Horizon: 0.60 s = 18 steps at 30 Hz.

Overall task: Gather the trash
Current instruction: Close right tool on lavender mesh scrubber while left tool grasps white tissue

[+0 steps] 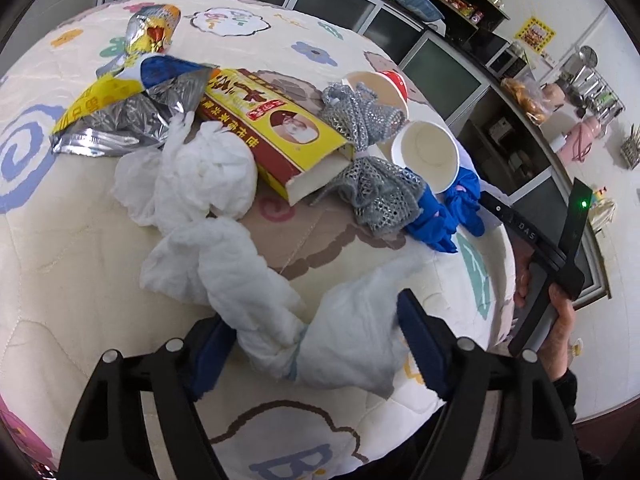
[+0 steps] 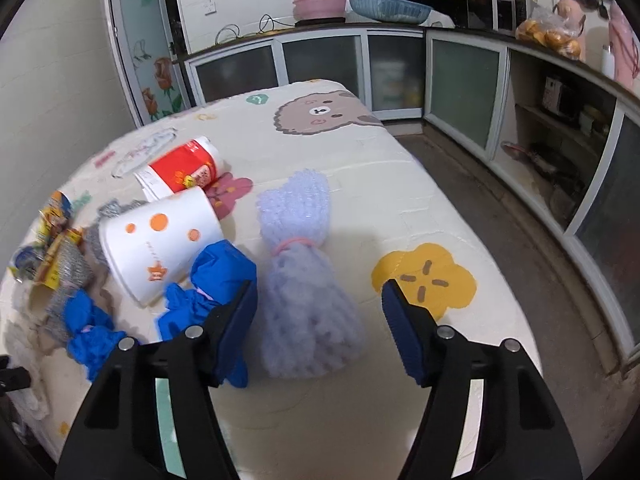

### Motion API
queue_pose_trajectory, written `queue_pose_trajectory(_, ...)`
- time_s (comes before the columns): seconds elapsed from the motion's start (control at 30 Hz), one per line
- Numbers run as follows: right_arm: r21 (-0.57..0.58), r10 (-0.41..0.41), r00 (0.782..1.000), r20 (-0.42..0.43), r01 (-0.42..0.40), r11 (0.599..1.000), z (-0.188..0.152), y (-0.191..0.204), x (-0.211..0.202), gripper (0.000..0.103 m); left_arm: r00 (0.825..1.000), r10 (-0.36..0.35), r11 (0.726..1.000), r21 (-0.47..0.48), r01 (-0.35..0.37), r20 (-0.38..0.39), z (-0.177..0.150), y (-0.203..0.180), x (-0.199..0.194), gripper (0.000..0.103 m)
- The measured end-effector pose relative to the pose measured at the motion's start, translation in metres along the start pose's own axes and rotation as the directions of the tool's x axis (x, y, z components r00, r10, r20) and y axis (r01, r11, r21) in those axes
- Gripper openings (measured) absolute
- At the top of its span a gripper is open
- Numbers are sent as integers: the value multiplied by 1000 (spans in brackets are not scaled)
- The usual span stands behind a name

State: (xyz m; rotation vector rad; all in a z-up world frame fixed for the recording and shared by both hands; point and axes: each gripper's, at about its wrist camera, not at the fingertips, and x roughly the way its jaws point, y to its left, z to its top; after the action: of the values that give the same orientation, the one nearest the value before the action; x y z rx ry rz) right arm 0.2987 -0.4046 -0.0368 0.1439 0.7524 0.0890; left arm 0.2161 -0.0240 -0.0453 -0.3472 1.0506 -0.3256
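Observation:
My left gripper is open, its blue pads on either side of a crumpled white tissue wad on the quilted table cover. More white tissue, a yellow box, foil snack bags, grey mesh cloth, a white paper cup, a red cup and blue cloth lie beyond. My right gripper is open around a lavender mesh bundle tied with a pink band. The white dotted cup, red cup and blue cloth lie to its left.
The table edge drops to the floor at the right. Kitchen cabinets and a counter with basins line the back and right walls. My right gripper's body and the hand holding it show in the left wrist view.

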Motion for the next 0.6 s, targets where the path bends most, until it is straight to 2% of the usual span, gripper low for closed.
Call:
queue_pose_trajectory(0.1,44,26,1000,-5,-26,999,0,-5,-2,62,1000,-15,1000,-7,15,2,1,3,0,75)
queue_pose_trajectory(0.17,71,15,1000,-21,-14,997,0,-10,1,53,1000,-11,1000,-10,11,3,-1,3,0,73)
queue_pose_trajectory(0.2,86,22,999,-32,-19,996,0,-13,2,34,1000,-9,1000,-13,9,8,-3,4,-1,65)
queue_pose_trajectory(0.23,101,28,999,-42,-24,995,0,-16,4,31,1000,-5,1000,-9,5,12,-3,5,-3,53)
queue_pose_trajectory(0.33,118,13,999,-46,-8,993,-1,-18,3,17,1000,-11,1000,-13,11,7,-5,10,-4,30)
queue_pose_trajectory(0.43,108,-4,1000,-22,7,994,1,-14,-5,13,1000,-13,1000,4,13,20,-7,11,-8,25)
queue_pose_trajectory(0.6,89,-19,1000,19,18,996,4,-7,-24,13,997,-41,998,56,37,61,-12,2,-28,24)
